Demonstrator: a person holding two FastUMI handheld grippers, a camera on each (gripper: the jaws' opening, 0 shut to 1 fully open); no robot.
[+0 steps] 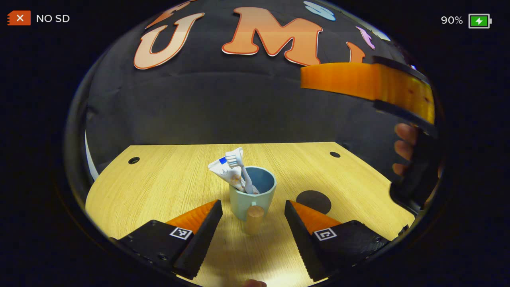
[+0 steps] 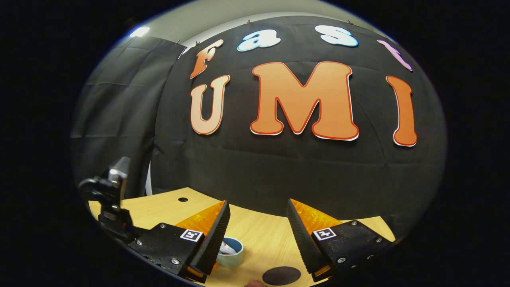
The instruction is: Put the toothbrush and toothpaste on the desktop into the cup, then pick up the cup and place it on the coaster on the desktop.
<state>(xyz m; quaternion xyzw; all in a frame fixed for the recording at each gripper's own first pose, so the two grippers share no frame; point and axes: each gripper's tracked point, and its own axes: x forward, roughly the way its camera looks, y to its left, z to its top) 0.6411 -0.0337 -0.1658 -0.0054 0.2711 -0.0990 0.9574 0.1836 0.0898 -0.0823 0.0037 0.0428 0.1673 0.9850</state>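
Toothbrush [image 1: 238,167] and toothpaste [image 1: 227,172] in cup [image 1: 252,195], beside coaster [image 1: 314,201].

In your right gripper view, the cup [image 2: 231,250] sits half behind the right hand-held gripper [image 2: 257,235], and whatever pokes from its mouth is too small to name. Right of the cup, the coaster [image 2: 281,275] is clipped by the edge. In your left gripper view, the toothpaste [image 1: 228,172] print is probably blurred.
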